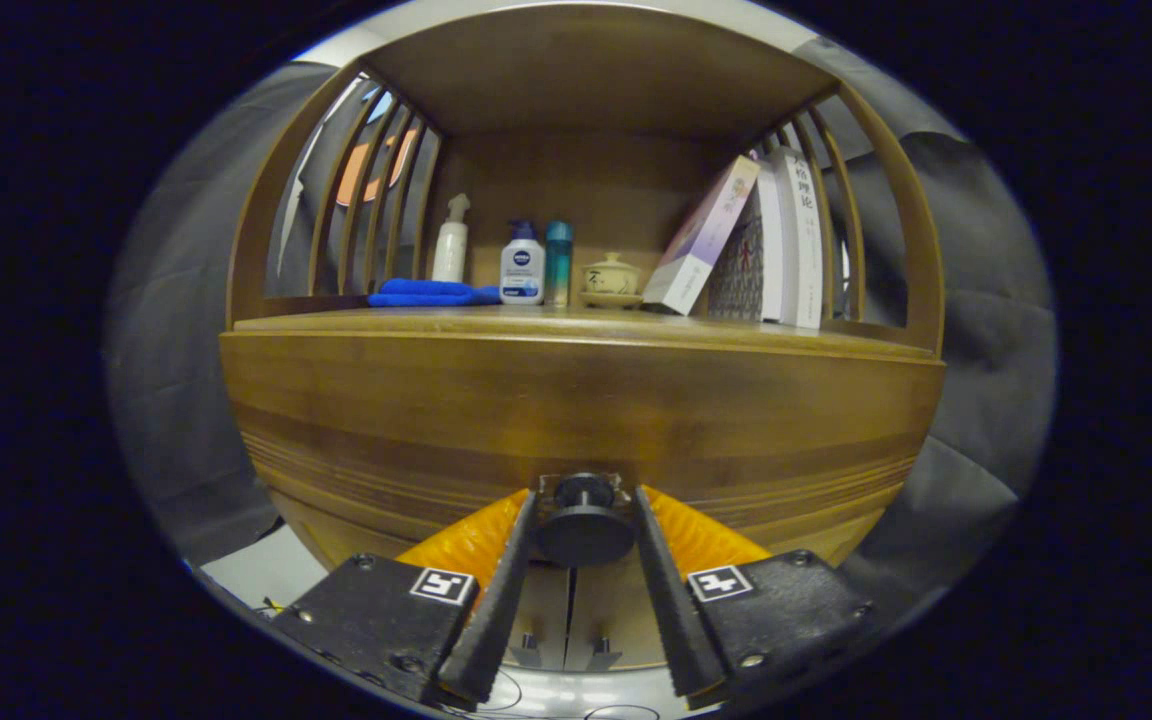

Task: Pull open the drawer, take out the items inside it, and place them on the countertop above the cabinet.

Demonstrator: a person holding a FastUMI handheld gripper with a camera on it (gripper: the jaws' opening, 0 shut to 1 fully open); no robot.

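Between the fingers of the tool, the round dark knob of the wooden drawer is clasped from both sides. Above the drawer front, a blue cloth, three bottles, a small lidded pot and leaning books are carried on the worktop.

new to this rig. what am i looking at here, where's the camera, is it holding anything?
The camera rides on a handheld two-finger gripper and looks forward along its fingers. A person carries it; there is no robot arm. Ahead is a wooden cabinet: the drawer front fills the middle, and its round dark knob sits between the fingers, which look closed against its sides. On the countertop above stand a folded blue cloth, three bottles, a small lidded pot and leaning books. The drawer looks shut.
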